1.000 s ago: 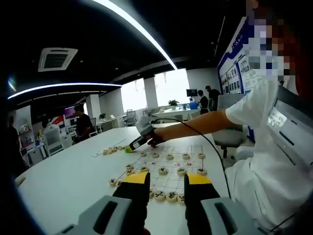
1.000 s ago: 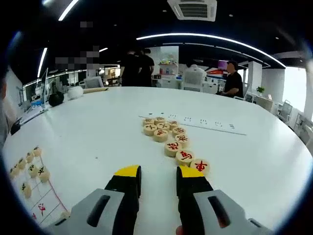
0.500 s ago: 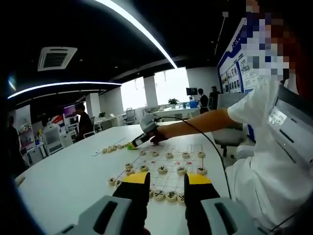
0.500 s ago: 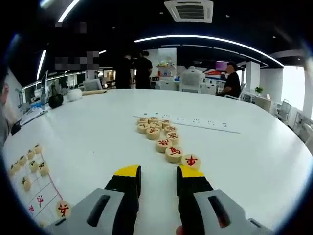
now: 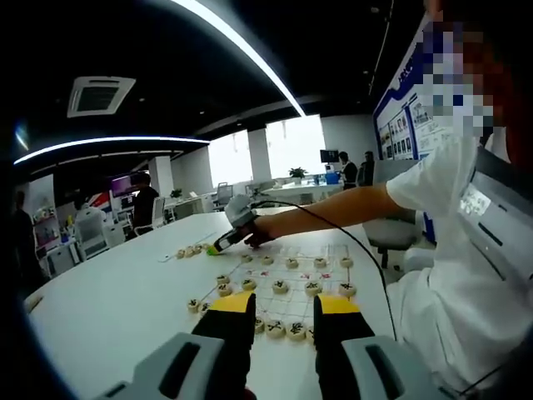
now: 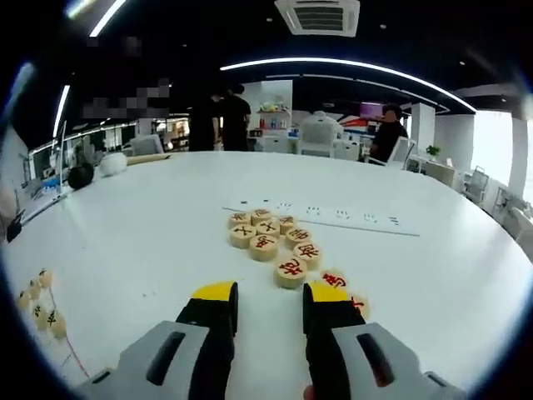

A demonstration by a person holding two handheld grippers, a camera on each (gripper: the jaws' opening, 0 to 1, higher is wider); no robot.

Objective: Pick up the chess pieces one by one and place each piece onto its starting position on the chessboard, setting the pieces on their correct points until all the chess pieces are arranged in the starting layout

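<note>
In the left gripper view my left gripper (image 5: 286, 305) hovers open and empty over the near edge of the chessboard (image 5: 326, 265). Round wooden pieces (image 5: 281, 287) stand on the board's points. The right gripper (image 5: 226, 239), on an outstretched arm, reaches past the far left of the board towards loose pieces (image 5: 191, 250). In the right gripper view my right gripper (image 6: 271, 293) is open, just short of a cluster of loose red-lettered pieces (image 6: 265, 234). The nearest piece (image 6: 291, 272) lies ahead of the gap. Another (image 6: 334, 278) is partly hidden behind the right jaw's tip.
The large white round table (image 6: 150, 217) carries a long white strip (image 6: 333, 218) beyond the cluster. The board's corner with several pieces (image 6: 42, 302) shows at far left. People stand and sit at desks (image 6: 385, 133) in the background. The person's torso (image 5: 466, 275) is at the right.
The right gripper has moved closer to the loose cluster, whose nearest pieces now sit at its jaw tips; the board has slid out to the left. The left gripper view has barely shifted.
</note>
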